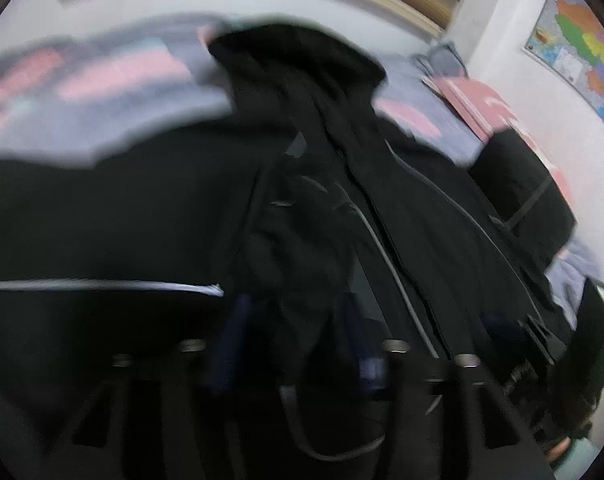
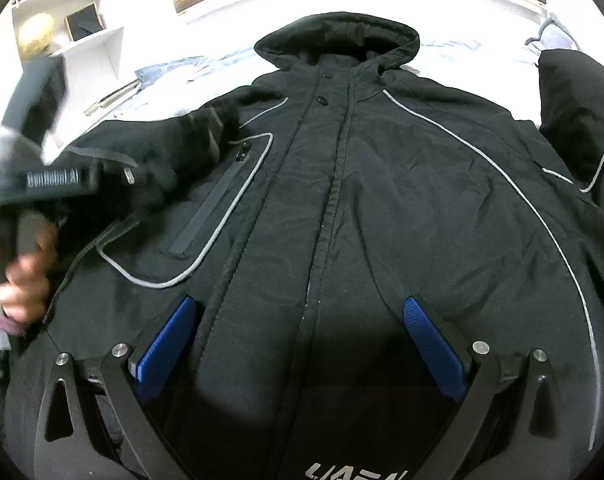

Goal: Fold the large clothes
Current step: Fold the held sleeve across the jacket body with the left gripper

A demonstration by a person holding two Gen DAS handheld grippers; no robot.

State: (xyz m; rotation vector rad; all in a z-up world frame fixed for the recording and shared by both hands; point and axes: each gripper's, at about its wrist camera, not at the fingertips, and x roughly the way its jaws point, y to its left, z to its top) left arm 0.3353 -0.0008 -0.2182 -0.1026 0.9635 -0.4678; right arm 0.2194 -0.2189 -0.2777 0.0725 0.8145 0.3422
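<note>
I am looking down on a large black hooded jacket with thin grey piping, lying front-up and zipped across a bed, its hood at the top centre of the right wrist view and its hem running out at the bottom. My right gripper is hanging over the lower front of the jacket, its two blue-padded fingers standing wide apart on either side of the centre placket, with nothing pinched between them.

At the left edge of that view my left gripper is showing as a blurred black tool, held in a person's hand, over the jacket's sleeve that is lying across the chest beside the grey-outlined zip pocket.

The left wrist view is badly smeared. There the left gripper is sitting over dark jacket cloth; its jaws are partly parted, and I cannot tell whether any cloth is caught between them. Behind the jacket I am seeing a grey bedspread with pink patches, and a colourful wall map at the upper right.
</note>
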